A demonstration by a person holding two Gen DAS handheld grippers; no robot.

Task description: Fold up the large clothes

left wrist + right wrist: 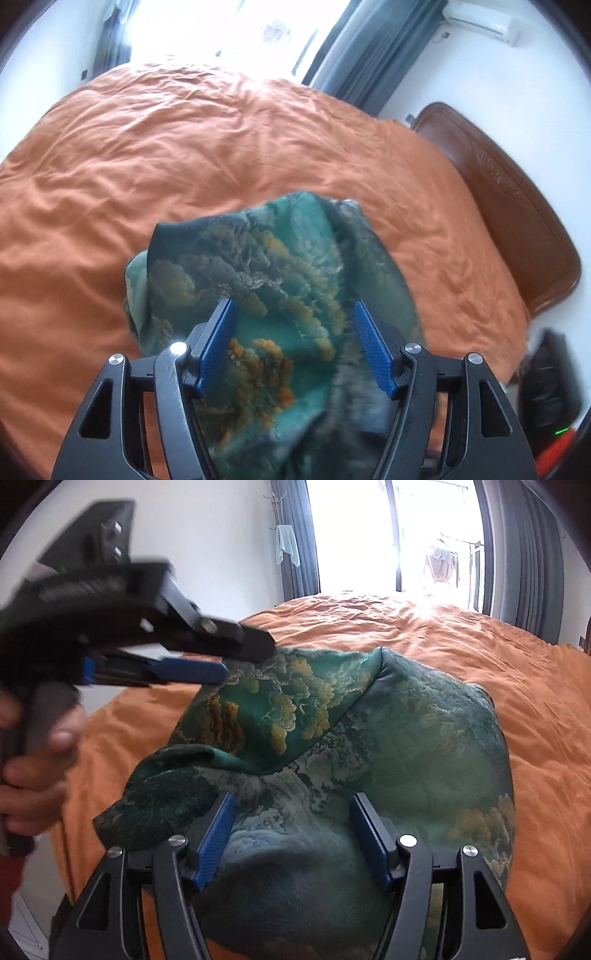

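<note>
Blue pads (218, 838) of the right gripper (293, 834) stand wide apart above the green garment (388, 746), holding nothing. Equally spread and empty, the left gripper (295, 347) hovers over this bunched cloth on the orange bed (184, 147), probably seeking edges.

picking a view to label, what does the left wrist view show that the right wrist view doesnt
Only the left wrist view shows the wooden headboard and the wall air conditioner. Only the right wrist view shows the left tool from outside, held in the person's hand, poised at the garment's far left edge, plus a light cloth on a rack. Both show the green patterned garment on the orange bedcover, curtains, and that camera's own open tool, such as the right tool.
</note>
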